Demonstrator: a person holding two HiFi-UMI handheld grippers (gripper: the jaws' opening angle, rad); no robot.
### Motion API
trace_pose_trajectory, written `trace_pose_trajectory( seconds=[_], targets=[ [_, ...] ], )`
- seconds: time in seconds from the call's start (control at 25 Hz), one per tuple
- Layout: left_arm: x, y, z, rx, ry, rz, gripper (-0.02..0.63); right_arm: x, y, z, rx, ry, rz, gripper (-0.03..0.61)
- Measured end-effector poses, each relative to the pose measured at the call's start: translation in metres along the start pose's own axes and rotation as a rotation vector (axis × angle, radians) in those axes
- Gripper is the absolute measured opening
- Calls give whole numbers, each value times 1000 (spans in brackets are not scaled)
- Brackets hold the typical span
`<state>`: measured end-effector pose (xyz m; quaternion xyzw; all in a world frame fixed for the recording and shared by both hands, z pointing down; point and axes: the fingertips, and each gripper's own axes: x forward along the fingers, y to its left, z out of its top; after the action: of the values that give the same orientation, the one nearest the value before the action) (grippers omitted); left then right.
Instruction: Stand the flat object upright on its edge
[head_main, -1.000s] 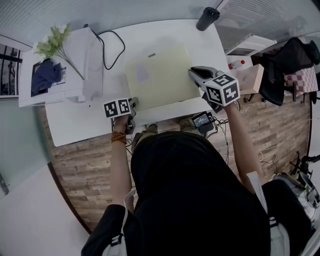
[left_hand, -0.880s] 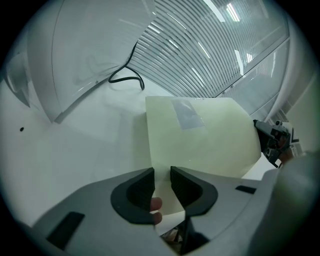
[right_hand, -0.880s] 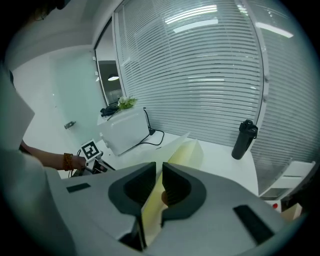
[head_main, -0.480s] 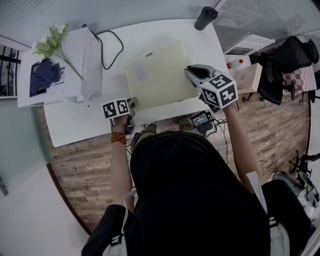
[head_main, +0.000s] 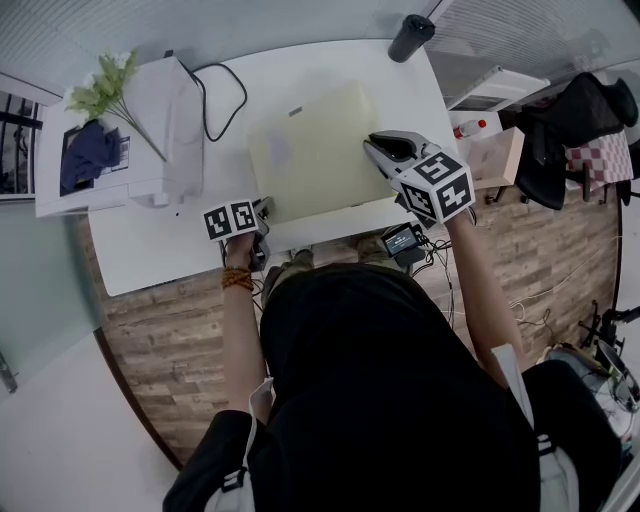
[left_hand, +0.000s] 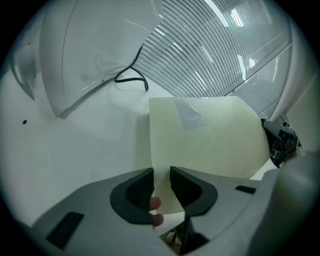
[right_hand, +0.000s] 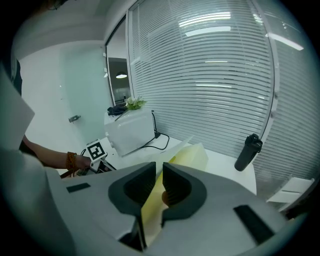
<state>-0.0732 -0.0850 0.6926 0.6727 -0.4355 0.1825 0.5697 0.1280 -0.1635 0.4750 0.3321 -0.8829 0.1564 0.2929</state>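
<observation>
A pale yellow flat sheet (head_main: 310, 150) lies on the white table (head_main: 160, 250), with its right side raised off the top. My right gripper (head_main: 385, 148) is shut on the sheet's right edge; in the right gripper view the sheet (right_hand: 187, 152) runs edge-on between the pads of that gripper (right_hand: 159, 187). My left gripper (head_main: 265, 212) sits at the sheet's near left corner. In the left gripper view the jaws of the left gripper (left_hand: 161, 182) stand partly apart, with the sheet's (left_hand: 210, 135) face showing in the gap and no pad pressing on it.
A white machine (head_main: 150, 130) with a green plant (head_main: 105, 85) and a dark cloth stands at the table's left, with a black cable (head_main: 215, 95) beside it. At the far right corner a black bottle (head_main: 413, 36) stands. A small device (head_main: 405, 240) hangs off the near edge.
My right gripper has moved left and up with the sheet's right edge, tilting the sheet more steeply. The left gripper has barely shifted.
</observation>
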Motion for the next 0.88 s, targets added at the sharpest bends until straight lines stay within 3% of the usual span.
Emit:
trace_pose_trajectory(
  seconds=[0.8,0.88],
  targets=[
    [10,-6,4,-8,22,-27,100,2,17,33,-134,-26,6,32],
    [10,-11,6,52,34,-2,27,4,24,38,-152,-29,24,35]
  ],
)
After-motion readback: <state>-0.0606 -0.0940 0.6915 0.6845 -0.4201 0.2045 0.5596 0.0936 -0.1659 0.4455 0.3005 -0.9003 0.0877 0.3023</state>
